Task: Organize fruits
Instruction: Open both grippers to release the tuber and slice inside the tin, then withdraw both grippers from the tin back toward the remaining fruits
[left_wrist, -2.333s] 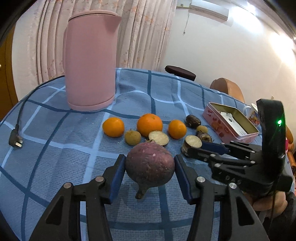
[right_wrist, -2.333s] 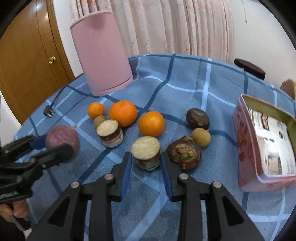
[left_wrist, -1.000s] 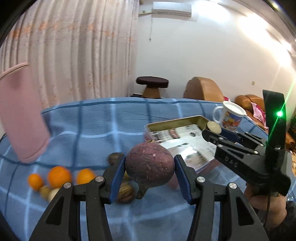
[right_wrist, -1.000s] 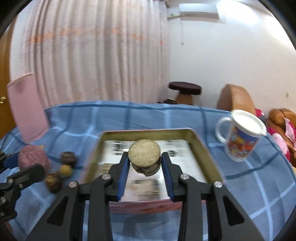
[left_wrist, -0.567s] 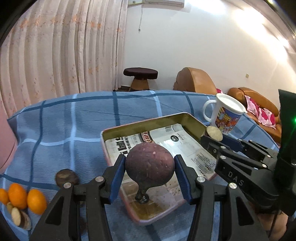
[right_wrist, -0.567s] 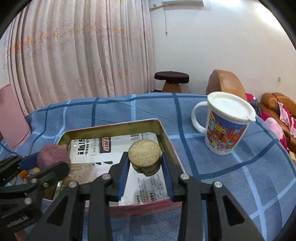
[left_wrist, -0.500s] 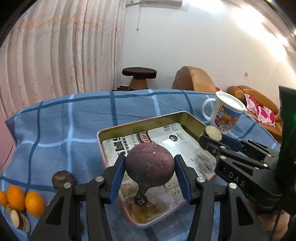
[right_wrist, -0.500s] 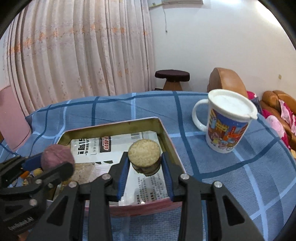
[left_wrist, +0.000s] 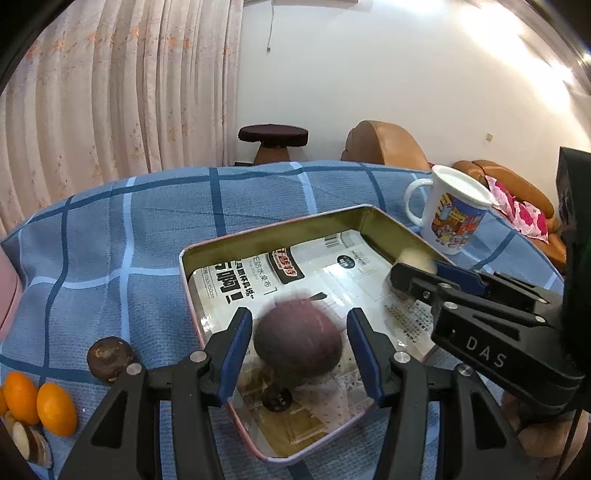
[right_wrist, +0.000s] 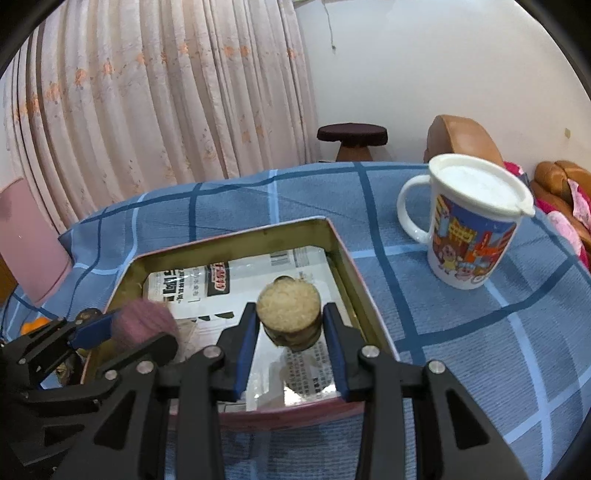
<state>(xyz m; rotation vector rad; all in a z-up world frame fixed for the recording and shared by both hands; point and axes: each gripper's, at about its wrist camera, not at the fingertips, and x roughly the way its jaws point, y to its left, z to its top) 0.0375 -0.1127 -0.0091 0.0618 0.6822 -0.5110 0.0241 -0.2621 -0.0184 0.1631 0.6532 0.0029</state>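
My left gripper hangs over the near end of the open tin, which is lined with printed paper. Its jaws are opening, and the round purple fruit between them is blurred, with a gap at each pad. In the right wrist view my right gripper is over the tin's right side. Its jaws are opening too, around a cut fruit piece with a pale top, and thin gaps show at both pads.
A lidded cartoon mug stands right of the tin. Left of the tin lie a dark brown fruit, two oranges and cut pieces. The pink kettle is at the far left. A checked blue cloth covers the table.
Both grippers carried their fruit from the pile over to the tin and sank a little. Now both pairs of jaws have widened, and the purple fruit has slipped lower and blurred.
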